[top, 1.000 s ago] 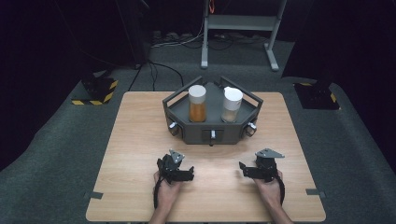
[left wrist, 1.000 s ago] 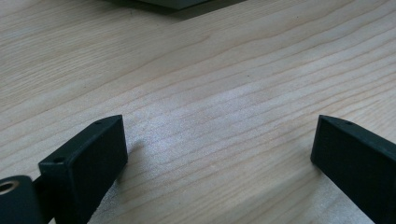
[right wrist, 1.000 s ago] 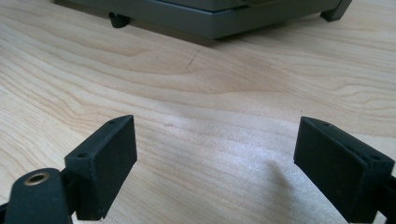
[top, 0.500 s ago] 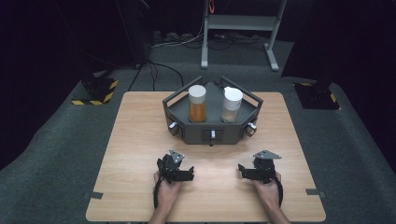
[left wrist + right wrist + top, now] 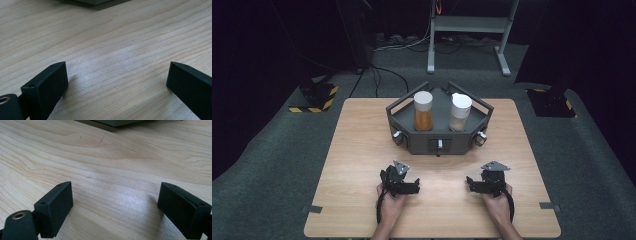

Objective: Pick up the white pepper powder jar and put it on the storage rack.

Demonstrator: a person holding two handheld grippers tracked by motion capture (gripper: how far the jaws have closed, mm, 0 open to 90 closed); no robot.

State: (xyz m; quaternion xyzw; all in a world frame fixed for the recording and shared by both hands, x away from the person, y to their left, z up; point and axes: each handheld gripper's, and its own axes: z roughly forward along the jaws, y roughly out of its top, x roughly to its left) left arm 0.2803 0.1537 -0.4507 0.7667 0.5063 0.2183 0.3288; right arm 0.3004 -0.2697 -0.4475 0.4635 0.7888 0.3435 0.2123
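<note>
Both of your grippers sit low in the high view on the wooden table (image 5: 362, 150), the left gripper (image 5: 408, 186) at lower centre-left and the right gripper (image 5: 473, 185) at lower centre-right, each with its jaws spread wide and nothing between them; in the left gripper view and in the right gripper view the black jaws frame only bare wood grain. The things nearest to you are in the middle of the high view: a dark grey tray (image 5: 439, 142) with raised walls, carrying an orange-filled jar (image 5: 423, 112) on its left half and a paler jar (image 5: 460, 113) on its right half, both upright, both capped in white, standing close together but apart. They are well apart from your jaws, so the whole reach is ahead of you. My concern is the tray's front wall and the small knobs on it: come in too low and a jaw could catch the rim and shove the tray back across the table. The jars are tall and narrow, so a jaw tip that strikes one high on its side would likely tip it into its neighbour. Since they stand so near each other, two grippers going in together could crowd and bump. Whether the caps are tight, I cannot tell.
</note>
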